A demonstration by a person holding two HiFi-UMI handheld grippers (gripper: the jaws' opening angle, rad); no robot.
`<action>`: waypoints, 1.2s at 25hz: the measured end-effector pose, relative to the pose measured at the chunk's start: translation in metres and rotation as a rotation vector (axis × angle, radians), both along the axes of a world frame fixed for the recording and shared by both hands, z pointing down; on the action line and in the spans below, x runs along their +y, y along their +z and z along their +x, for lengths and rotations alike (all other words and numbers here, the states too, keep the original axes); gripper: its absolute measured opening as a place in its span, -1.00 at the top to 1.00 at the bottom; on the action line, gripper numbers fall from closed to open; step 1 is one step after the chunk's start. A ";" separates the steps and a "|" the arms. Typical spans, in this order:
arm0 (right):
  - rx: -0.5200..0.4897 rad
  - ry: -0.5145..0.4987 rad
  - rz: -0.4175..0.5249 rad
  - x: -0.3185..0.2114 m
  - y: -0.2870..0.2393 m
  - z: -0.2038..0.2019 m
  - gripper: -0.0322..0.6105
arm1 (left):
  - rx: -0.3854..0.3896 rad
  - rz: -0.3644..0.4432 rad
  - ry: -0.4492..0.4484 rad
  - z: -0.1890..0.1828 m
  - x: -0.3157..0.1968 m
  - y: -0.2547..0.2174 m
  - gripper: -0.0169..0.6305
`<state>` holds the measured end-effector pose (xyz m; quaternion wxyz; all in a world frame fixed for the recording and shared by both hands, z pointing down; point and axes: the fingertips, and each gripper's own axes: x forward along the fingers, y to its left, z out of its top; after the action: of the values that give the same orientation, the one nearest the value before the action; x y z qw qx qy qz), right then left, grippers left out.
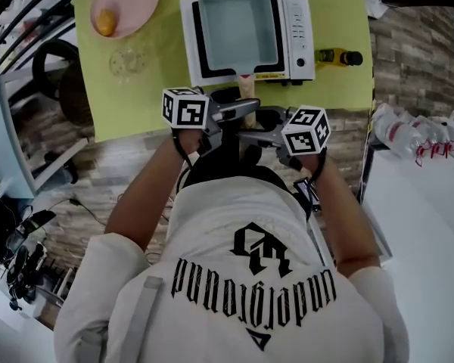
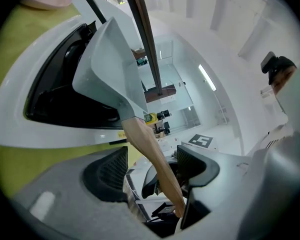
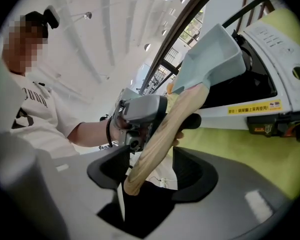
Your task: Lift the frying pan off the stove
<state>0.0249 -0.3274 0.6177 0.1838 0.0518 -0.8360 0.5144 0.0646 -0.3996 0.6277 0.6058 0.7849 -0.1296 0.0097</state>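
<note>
A square pale-blue frying pan (image 1: 238,25) sits on the white stove (image 1: 295,29) on the green table. Its wooden handle (image 1: 247,89) points toward me over the table's near edge. My left gripper (image 1: 238,110) comes in from the left and my right gripper (image 1: 259,131) from the right, both at the handle. In the left gripper view the handle (image 2: 145,144) runs between the open jaws of the left gripper (image 2: 152,159), with a clear gap on the left side. In the right gripper view the handle (image 3: 165,129) lies between the jaws of the right gripper (image 3: 151,160), which are also apart.
A pink plate (image 1: 125,6) with an orange item and a clear glass (image 1: 127,60) stand at the table's left. A yellow-and-black bottle (image 1: 337,57) lies right of the stove. Water bottles (image 1: 397,131) and a white counter (image 1: 424,203) are at the right.
</note>
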 end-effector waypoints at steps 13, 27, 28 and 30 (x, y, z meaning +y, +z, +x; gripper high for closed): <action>-0.061 -0.016 -0.021 0.004 -0.001 -0.007 0.29 | 0.047 0.004 0.008 0.009 -0.002 0.000 0.33; -0.123 -0.037 0.031 0.026 -0.021 -0.006 0.29 | 0.057 0.069 0.018 0.015 0.018 -0.025 0.37; -0.122 -0.040 0.041 0.028 -0.024 -0.006 0.29 | 0.059 0.075 0.018 0.016 0.021 -0.028 0.37; -0.122 -0.045 0.057 0.034 -0.029 -0.006 0.29 | 0.063 0.086 0.021 0.015 0.027 -0.034 0.38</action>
<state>0.0189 -0.2932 0.5884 0.1426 0.0069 -0.8610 0.4881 0.0800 -0.3730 0.5934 0.5750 0.8116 -0.1026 -0.0140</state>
